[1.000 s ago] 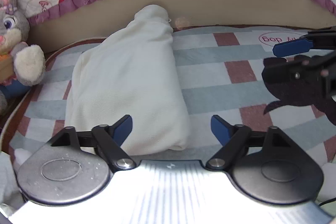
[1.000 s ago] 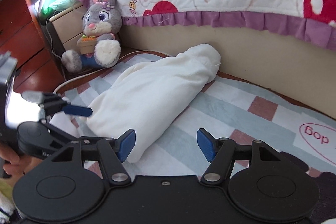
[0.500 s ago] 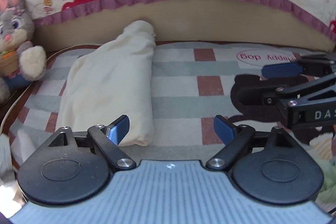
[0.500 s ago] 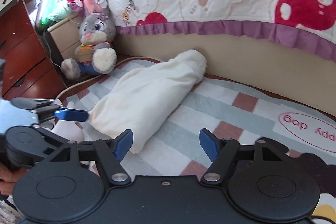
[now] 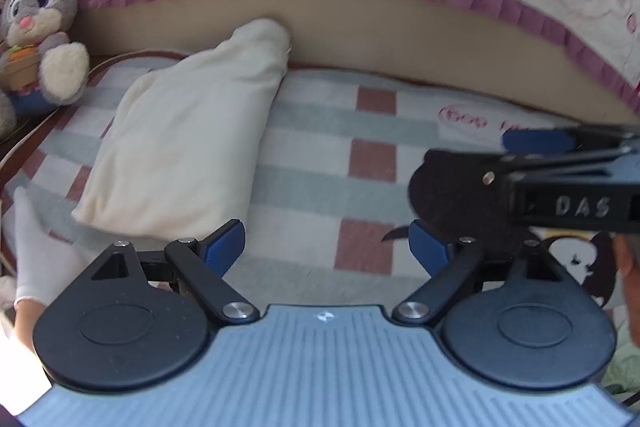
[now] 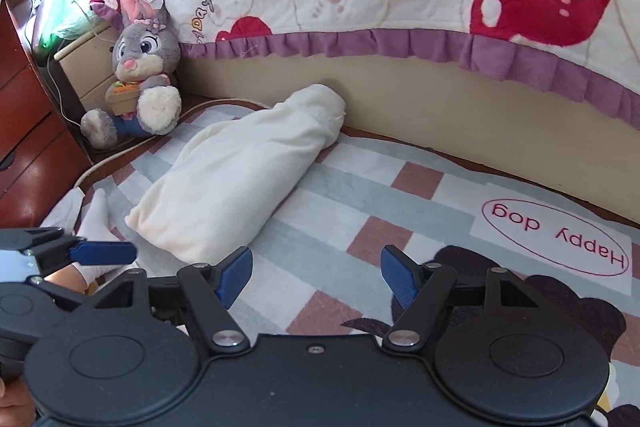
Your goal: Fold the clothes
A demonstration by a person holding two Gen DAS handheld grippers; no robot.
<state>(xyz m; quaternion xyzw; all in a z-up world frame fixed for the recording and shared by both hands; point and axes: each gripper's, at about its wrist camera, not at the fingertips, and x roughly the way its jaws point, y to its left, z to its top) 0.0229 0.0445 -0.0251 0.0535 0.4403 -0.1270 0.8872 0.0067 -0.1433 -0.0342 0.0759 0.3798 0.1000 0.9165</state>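
A cream garment [image 5: 188, 143], folded into a long bundle, lies on the checked rug [image 5: 320, 131] with its far end against the bed base. My left gripper [image 5: 326, 249] hovers open above the rug, just right of the bundle's near end, with nothing between its pads. My right gripper [image 6: 316, 277] is also open and empty, to the right of the same cream garment [image 6: 244, 183]. One blue finger [image 5: 536, 141] of the right gripper shows at the right of the left wrist view. A finger [image 6: 104, 253] of the left gripper shows at the left of the right wrist view.
A plush rabbit [image 6: 140, 83] sits at the rug's far left corner beside a wooden drawer unit [image 6: 24, 147]. A quilt with a purple frill [image 6: 400, 47] hangs over the beige bed side. A person's foot in a white sock [image 6: 96, 223] rests by the bundle's near end.
Both grippers have drawn back and risen from the folded garment, which now looks smaller and farther off. Their jaws stand a little wider. The garment has stayed in place.
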